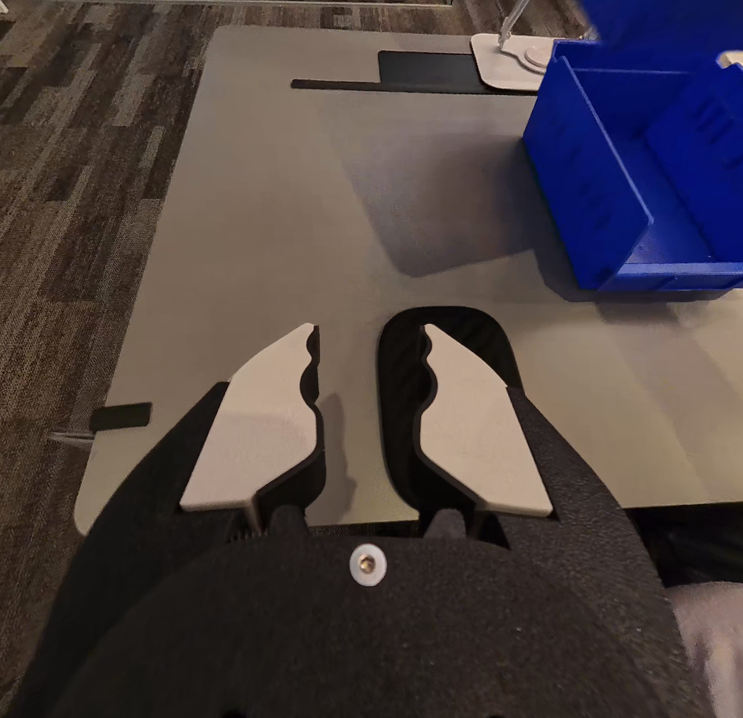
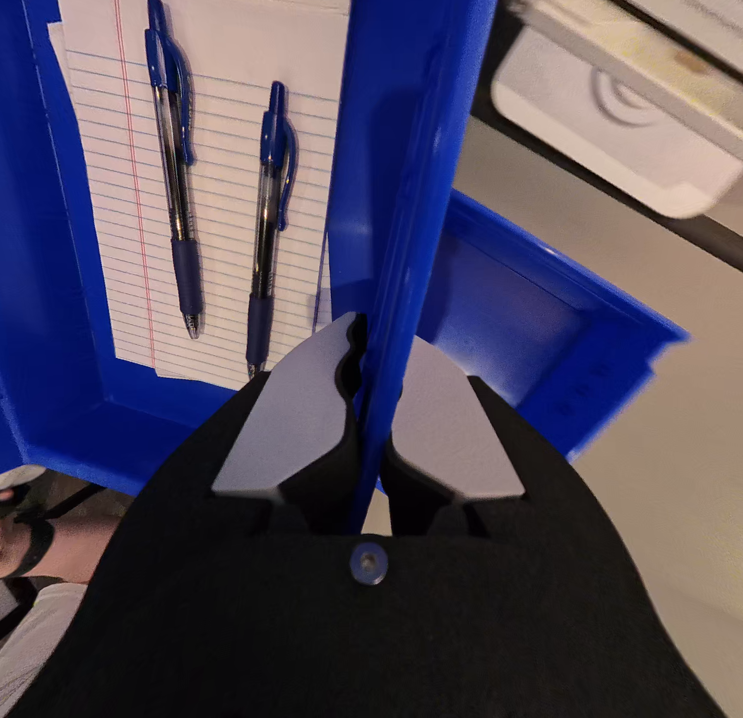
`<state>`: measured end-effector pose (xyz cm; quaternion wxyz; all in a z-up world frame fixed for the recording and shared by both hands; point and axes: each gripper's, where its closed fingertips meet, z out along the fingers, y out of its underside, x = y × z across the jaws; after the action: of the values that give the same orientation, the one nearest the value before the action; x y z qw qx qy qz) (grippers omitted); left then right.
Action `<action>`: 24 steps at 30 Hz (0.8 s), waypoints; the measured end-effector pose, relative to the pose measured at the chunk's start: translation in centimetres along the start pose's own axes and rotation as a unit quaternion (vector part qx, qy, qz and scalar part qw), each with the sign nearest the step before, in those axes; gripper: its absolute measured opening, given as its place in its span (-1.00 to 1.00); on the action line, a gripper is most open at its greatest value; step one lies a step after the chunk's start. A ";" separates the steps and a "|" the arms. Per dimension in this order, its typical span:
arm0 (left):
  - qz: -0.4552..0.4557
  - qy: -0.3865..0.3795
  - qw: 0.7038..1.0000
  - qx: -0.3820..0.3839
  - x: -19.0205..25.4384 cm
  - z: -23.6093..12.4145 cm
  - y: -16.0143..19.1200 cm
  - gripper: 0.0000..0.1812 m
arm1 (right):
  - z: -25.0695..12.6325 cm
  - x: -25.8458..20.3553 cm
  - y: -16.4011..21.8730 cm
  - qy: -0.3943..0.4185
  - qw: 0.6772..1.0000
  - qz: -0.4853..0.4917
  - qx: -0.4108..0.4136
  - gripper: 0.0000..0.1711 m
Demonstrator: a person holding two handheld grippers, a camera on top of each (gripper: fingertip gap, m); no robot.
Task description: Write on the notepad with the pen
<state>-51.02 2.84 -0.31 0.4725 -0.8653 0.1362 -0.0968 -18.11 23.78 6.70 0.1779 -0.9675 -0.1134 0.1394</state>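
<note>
Grey table (image 1: 261, 216) fills most of the left wrist view, with patterned carpet (image 1: 72, 176) beyond its left edge. The left gripper (image 1: 370, 328) hovers over the near edge with its fingers (image 1: 265, 417) spread well apart and nothing between them. Under the right finger lies a black rounded pad (image 1: 482, 328) on the table. Toward the far right corner stands a blue plastic bin (image 1: 595, 168) with an upright divider inside. Behind it, along the far edge, a pale lamp base (image 1: 506, 67) sits partly on a black strip (image 1: 422, 71).

Seen from the right wrist view, the right gripper (image 2: 382, 328) has its fingers (image 2: 297, 409) closed on the blue wall (image 2: 402, 135) of the bin (image 2: 522, 296), one finger on each side of it. Left of that wall, in the bin's compartment, lies a white lined notepad (image 2: 225, 35) with a red margin line. Two blue retractable pens rest on its page, tips pointing toward the camera: the left pen (image 2: 173, 168) lies farther back, and the right pen (image 2: 267, 232) nearer the gripped wall, its tip just beside the left finger. Outside the bin, at upper right, a blurred white base (image 2: 603, 127) sits on the table (image 2: 663, 417).
</note>
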 end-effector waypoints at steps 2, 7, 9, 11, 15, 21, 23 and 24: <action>-0.005 -0.002 1.000 0.004 -0.6 -0.6 0.4 -0.49 | 2.5 -3.1 -0.9 -0.007 1.000 -0.020 -0.012 -0.94; -0.013 -0.006 1.000 0.004 -1.8 -1.6 1.2 -0.49 | 8.6 -8.0 -1.3 -0.011 0.999 -0.030 -0.034 -0.94; -0.016 -0.007 1.000 0.006 -2.2 -1.9 1.3 -0.49 | 10.9 -9.0 -0.9 -0.012 0.999 -0.022 -0.036 -0.94; -0.019 -0.006 1.000 0.008 -2.5 -2.0 1.5 -0.49 | 13.1 -9.6 -0.4 -0.014 0.999 -0.012 -0.037 -0.94; -0.025 0.000 1.000 0.002 -2.8 -1.8 2.3 -0.49 | 17.2 -10.0 1.4 -0.022 0.998 0.014 -0.054 -0.94; -0.032 0.006 0.999 -0.011 -3.1 -1.4 3.7 -0.50 | 21.4 -9.1 3.4 0.004 0.997 0.049 -0.064 -0.93; -0.034 0.007 0.999 -0.018 -3.2 -1.2 4.1 -0.50 | 22.4 -9.2 4.2 0.003 0.995 0.063 -0.074 -0.93; -0.036 0.010 0.999 -0.019 -3.2 -1.0 4.2 -0.50 | 22.3 -9.3 4.0 0.007 0.996 0.062 -0.068 -0.92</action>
<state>-54.96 0.89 -3.45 0.4510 -0.8774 0.1116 -0.1192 -33.03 24.62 -12.73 0.1033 -0.9836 -0.0613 0.1349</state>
